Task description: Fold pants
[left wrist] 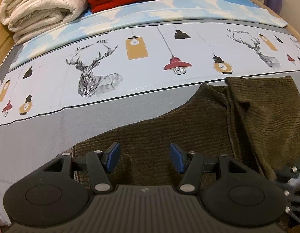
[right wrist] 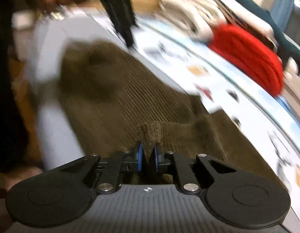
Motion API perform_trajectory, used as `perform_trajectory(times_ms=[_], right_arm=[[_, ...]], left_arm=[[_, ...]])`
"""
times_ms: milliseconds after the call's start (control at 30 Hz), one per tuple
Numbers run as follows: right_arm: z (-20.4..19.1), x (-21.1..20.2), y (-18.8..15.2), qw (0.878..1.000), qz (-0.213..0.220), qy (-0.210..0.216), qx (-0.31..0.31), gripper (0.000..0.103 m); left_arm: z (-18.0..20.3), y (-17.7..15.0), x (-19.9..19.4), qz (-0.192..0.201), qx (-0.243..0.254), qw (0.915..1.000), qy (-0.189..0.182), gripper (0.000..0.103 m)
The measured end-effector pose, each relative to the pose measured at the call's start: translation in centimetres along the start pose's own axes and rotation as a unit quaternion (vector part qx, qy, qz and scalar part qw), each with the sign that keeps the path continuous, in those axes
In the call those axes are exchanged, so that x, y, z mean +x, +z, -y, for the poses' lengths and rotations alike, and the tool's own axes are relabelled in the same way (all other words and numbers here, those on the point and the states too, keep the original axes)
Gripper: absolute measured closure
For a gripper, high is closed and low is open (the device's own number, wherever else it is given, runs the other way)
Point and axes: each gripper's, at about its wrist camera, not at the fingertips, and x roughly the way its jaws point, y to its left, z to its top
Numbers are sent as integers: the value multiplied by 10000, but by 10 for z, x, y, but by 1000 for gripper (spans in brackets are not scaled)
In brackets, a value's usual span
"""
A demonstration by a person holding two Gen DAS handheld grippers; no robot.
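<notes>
On bed: pants [left wrist: 169, 120] lie spread, right part bunched.
Left gripper [left wrist: 145, 158]: jaws spread, empty.
Right gripper [right wrist: 148, 153]: jaws pinching pants edge.
Progress: early; folds remain.

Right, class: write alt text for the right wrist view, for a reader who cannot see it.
The right gripper is pinched shut on a raised fold of brown corduroy pants spread on a bed. Beyond, blurred, lie a folded red blanket and pale bedding.
</notes>
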Motion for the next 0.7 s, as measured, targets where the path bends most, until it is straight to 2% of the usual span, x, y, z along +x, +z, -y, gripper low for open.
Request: perform_trajectory(times_ms=[33, 67, 133, 233, 300, 333, 367, 433, 533, 567, 633, 667, 700], right_arm=[[1, -3, -2, 9999, 18, 126, 2, 90], [1, 0, -9, 9995, -171, 260, -14, 90], [-2, 12, -27, 9974, -669, 233, -155, 88], [0, 5, -30, 9981, -571, 189, 101, 81], [14, -10, -24, 9970, -338, 300, 629, 71], [22, -20, -23, 9955, -170, 279, 885, 62], [30, -30, -23, 9934, -31, 194, 1126, 59], [52, -48, -29, 9867, 105, -68, 1619, 59], [87, -63, -52, 9659, -138, -813, 2453, 59], [98, -64, -65, 9545, -376, -1155, 2723, 59], [119, -59, -96, 9262, -1197, -1733, 3127, 59], [126, -57, -113, 9127, -1576, -1828, 3297, 59], [133, -60, -127, 9028, -1659, -1810, 3531, 58]], left_arm=[[3, 2, 1, -4, 31, 10000, -4, 41], [5, 3, 2, -6, 52, 10000, -11, 41], [11, 8, 4, -19, 63, 10000, -61, 41], [25, 15, 6, -33, 44, 9996, -275, 41], [36, 21, 9, -48, 13, 9987, -500, 41], [41, 25, 11, -66, -28, 9980, -621, 41], [46, 28, 14, -90, -95, 9971, -746, 41], [54, 36, 21, -169, -279, 9944, -1006, 41], [69, 48, 32, -237, -486, 9902, -1288, 41], [75, 53, 35, -252, -545, 9886, -1380, 41], [85, 62, 45, -307, -703, 9841, -1601, 41], [90, 66, 49, -340, -767, 9820, -1695, 41], [96, 71, 55, -383, -819, 9800, -1773, 41]])
